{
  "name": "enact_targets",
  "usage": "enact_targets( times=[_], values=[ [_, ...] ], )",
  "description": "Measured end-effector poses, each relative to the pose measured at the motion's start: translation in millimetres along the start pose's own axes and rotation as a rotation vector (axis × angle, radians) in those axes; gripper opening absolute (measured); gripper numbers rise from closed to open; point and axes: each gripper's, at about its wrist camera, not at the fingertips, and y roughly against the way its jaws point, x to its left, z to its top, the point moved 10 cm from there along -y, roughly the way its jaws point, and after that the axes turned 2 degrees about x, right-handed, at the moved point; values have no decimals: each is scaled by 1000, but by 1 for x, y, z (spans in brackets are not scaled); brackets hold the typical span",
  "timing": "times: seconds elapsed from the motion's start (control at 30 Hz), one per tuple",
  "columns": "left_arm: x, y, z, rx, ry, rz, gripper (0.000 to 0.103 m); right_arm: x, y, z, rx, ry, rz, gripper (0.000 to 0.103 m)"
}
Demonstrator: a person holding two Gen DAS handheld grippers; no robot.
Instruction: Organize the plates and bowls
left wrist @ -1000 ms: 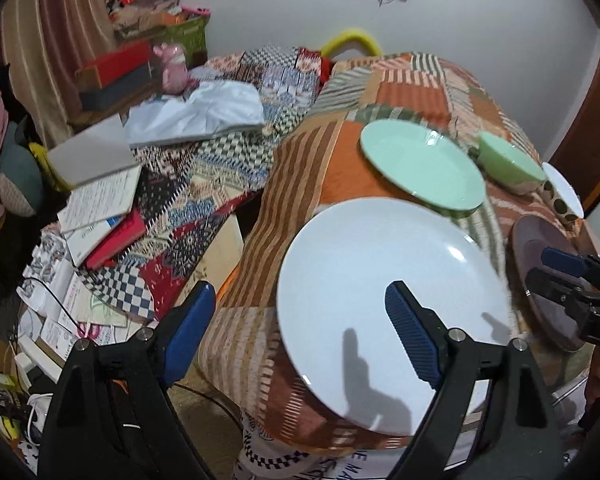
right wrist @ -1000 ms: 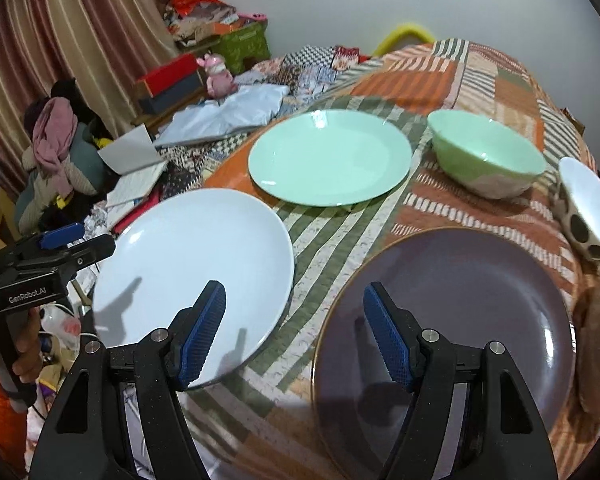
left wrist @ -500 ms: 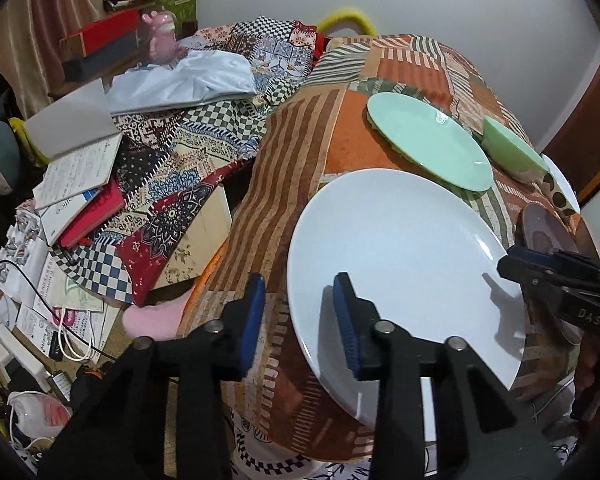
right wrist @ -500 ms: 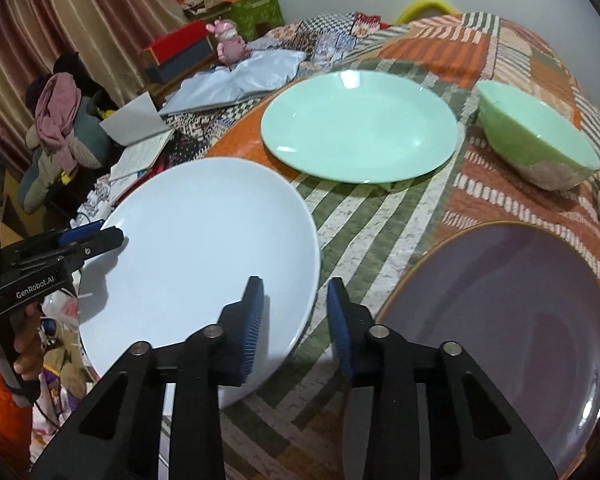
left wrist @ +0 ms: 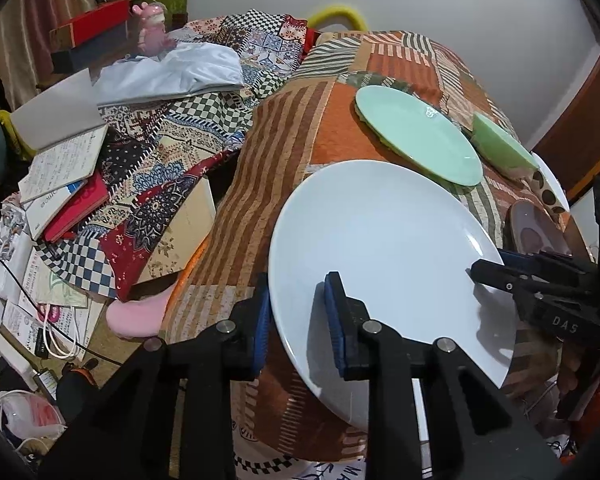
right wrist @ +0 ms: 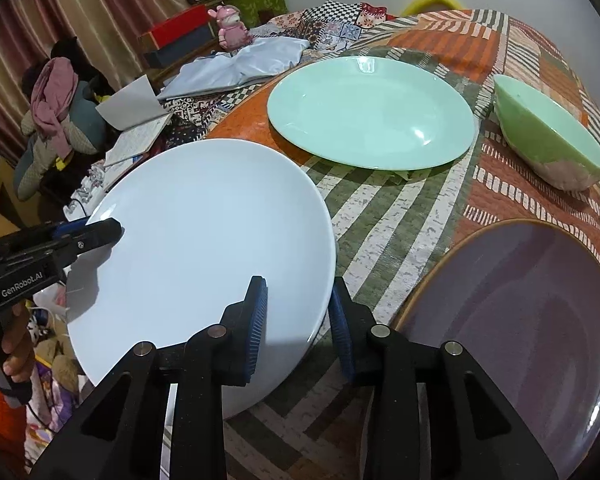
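Both grippers close on the white plate (left wrist: 384, 240) from opposite sides. Left gripper (left wrist: 298, 320): its jaws have just been closing, and its blue pads (left wrist: 335, 320) now straddle the plate's left rim, one above and one below, clamped on it. Seen from the right wrist, its black fingertips reach in over the plate's far left edge, and a hand (right wrist: 18, 356) grips its handle. Right gripper (right wrist: 298, 324): its jaws narrowed and then eased apart a little; its pads (right wrist: 257, 320) bracket the plate's right rim, the left pad over the plate's top face and the right one outside the edge, down by the cloth. They look pressed on the rim.

White plate sits at the near left of the table, on a patchwork tablecloth (right wrist: 396, 216) of orange, green and striped panels, its left part overhanging the table edge. Beyond it lies a mint green plate (right wrist: 370, 112), well apart. A green bowl (right wrist: 552, 136) stands to that plate's right. A purple plate (right wrist: 516, 320) with a tan rim lies near the white plate's right side, not touching it. At the far right edge a spotted bowl (left wrist: 548, 188) shows only in part.

Left of the table, notebooks (left wrist: 60, 168) and folded cloth (left wrist: 172, 76) lie on a patterned quilt.
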Motion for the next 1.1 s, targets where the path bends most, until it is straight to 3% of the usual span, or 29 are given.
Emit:
enact_targets(
  times=[0.37, 1.1],
  values=[
    [-6, 7, 0, -9, -22, 43, 28, -3, 7, 2, -17, -40, 19, 30],
    [-52, 30, 15, -71, -46, -13, 28, -31, 48, -2, -106, -114, 7, 30]
  ],
)
